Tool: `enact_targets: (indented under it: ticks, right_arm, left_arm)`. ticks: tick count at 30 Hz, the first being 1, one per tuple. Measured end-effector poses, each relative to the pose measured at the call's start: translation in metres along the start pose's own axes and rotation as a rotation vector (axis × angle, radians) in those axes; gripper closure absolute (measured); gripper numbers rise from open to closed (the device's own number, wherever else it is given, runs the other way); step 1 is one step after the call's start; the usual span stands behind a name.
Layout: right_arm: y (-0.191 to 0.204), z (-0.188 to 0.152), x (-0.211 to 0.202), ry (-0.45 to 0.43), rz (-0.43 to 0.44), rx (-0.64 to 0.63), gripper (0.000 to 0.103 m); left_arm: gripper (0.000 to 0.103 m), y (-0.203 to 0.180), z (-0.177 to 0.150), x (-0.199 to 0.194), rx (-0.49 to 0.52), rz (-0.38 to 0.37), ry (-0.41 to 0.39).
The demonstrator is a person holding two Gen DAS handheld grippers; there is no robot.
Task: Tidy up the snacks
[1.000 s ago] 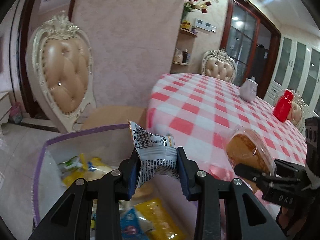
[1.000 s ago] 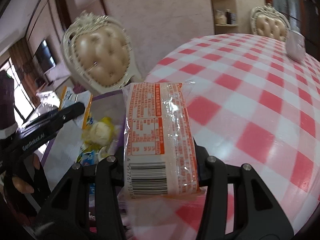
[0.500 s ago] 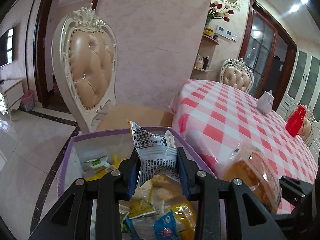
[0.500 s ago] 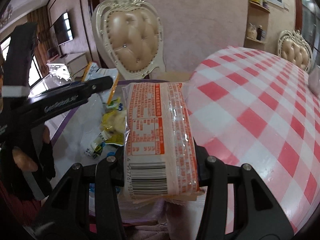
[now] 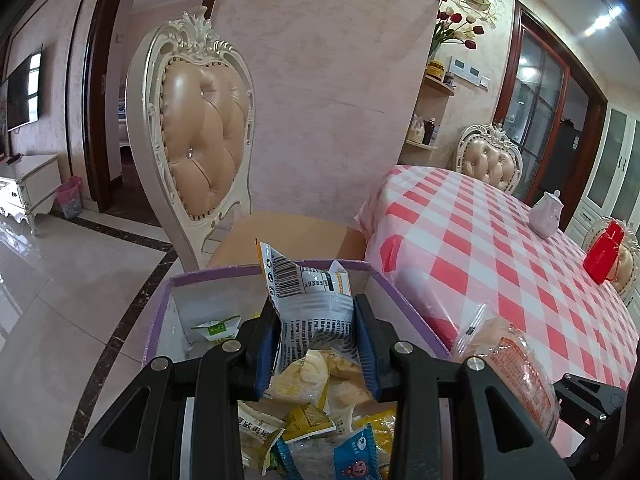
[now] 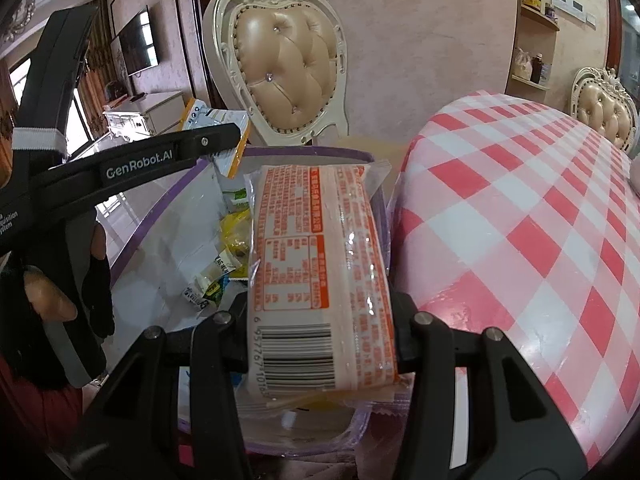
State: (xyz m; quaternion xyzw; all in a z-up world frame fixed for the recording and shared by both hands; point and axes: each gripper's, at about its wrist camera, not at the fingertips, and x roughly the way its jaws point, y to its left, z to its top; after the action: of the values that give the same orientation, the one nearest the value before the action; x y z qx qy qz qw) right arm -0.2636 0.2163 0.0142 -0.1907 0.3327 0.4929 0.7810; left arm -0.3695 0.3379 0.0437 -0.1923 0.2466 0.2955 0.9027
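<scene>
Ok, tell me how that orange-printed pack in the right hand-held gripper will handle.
The orange pack probably stays fairly stiff: it stands straight out past the pads without drooping. Its glossy film looks slippery, so it may slide. The pale block inside could crush under a harder squeeze.

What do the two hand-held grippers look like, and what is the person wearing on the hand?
Both are matte black plastic with silver screws. The left hand-held gripper has blue pads; its side, seen in the right wrist view, reads "GenRobot.AI" in white. The right hand-held gripper has black fingers. The hand wears a black fingerless glove.

Right gripper (image 6: 320, 336) clamping orange packet (image 6: 316, 280), above snack box (image 6: 168, 200)
</scene>
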Motion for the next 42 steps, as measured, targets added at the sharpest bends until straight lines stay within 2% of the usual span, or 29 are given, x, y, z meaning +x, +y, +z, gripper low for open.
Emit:
enact_targets:
  ticks: [9,10,12,13,14,18,20,22,28,32,34,37,38,39,42]
  right_arm:
    - [0.0,0.0,0.002,0.001,0.023,0.021,0.051]
    - [-0.001,0.0,0.002,-0.001,0.029,0.031,0.051]
    - [-0.002,0.0,0.0,-0.015,0.04,0.045,0.05]
    - [-0.002,0.0,-0.001,-0.021,0.04,0.047,0.05]
    - [-0.002,0.001,-0.003,-0.029,0.033,0.048,0.05]
    - [-0.004,0.001,-0.006,-0.039,0.024,0.056,0.041]
    - [-0.004,0.001,-0.006,-0.038,0.018,0.059,0.04]
    - [-0.006,0.0,-0.007,-0.036,0.008,0.057,0.038]
    - [-0.01,-0.003,-0.011,-0.036,-0.027,0.056,0.026]
    - [-0.012,-0.004,-0.016,-0.041,-0.041,0.055,0.02]
    - [-0.012,-0.004,-0.018,-0.041,-0.044,0.053,0.019]
    - [-0.01,-0.006,-0.021,-0.011,-0.055,0.047,0.016]
    - [-0.01,-0.006,-0.022,0.005,-0.061,0.045,0.015]
    - [-0.008,-0.007,-0.023,0.028,-0.071,0.048,0.015]
    - [-0.006,-0.009,-0.03,0.061,-0.083,0.067,0.015]
  left_arm:
    - [0.065,0.002,0.001,-0.002,-0.017,0.019,-0.017]
    - [0.06,0.003,0.002,-0.003,-0.027,0.016,-0.023]
    - [0.042,0.005,0.003,-0.007,-0.049,0.002,-0.045]
    - [0.028,0.006,0.003,-0.009,-0.06,-0.004,-0.057]
    - [0.019,0.007,0.004,-0.012,-0.074,-0.012,-0.077]
    - [0.013,0.009,0.008,-0.019,-0.089,0.005,-0.112]
    - [0.004,0.009,0.008,-0.019,-0.093,0.02,-0.109]
    - [0.0,0.009,0.008,-0.019,-0.097,0.029,-0.117]
    - [0.0,0.002,0.009,-0.029,-0.064,0.092,-0.155]
    - [0.0,0.005,0.012,-0.034,-0.094,0.138,-0.132]
    - [0.0,0.006,0.011,-0.035,-0.108,0.183,-0.095]
    - [0.0,0.004,0.008,-0.03,-0.089,0.359,0.016]
    - [0.0,0.004,0.007,-0.029,-0.078,0.396,0.039]
    - [0.0,0.003,0.004,-0.028,-0.064,0.408,0.059]
    - [0.0,0.001,-0.003,-0.027,-0.055,0.345,0.111]
